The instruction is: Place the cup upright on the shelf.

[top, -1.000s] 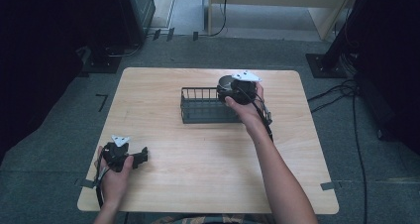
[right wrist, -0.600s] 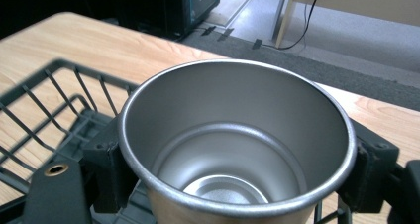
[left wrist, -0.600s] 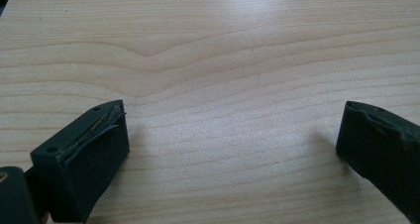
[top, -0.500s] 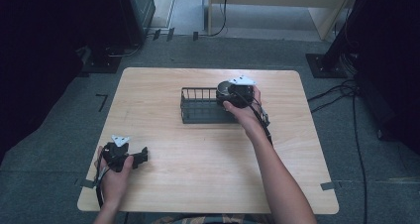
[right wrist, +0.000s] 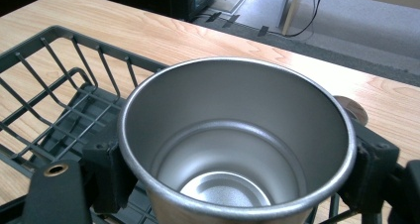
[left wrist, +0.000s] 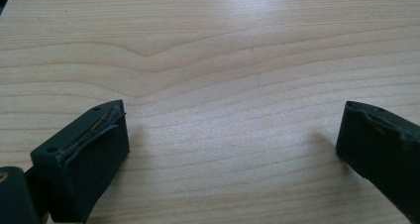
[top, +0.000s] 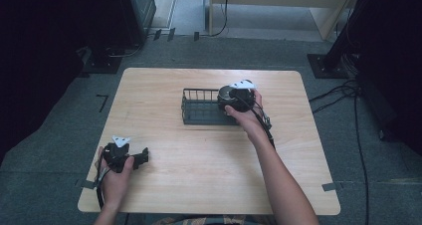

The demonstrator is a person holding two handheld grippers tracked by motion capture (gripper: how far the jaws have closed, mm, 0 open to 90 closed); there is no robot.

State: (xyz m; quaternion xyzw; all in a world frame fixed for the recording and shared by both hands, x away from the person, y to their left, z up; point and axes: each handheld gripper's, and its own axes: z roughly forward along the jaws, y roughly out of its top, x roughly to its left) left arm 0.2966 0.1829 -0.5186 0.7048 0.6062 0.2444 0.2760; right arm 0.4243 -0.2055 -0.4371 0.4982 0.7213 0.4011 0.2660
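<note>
1 steel cup (right wrist: 237, 149): clamped in right gripper (top: 238, 96), over rack (top: 199, 113); unreleased. Left gripper (left wrist: 233, 149): open, empty.

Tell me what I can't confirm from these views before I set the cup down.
- Cup base and any gap to the rack: right gripper view, cut off by the bottom edge.
- Cup in the high view: mostly covered by the right gripper.

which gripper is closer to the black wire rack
Right. The right gripper is at the rack's right end, shut on a steel cup over it. The left gripper rests open on the table near the front left corner, well apart from the rack.
</note>
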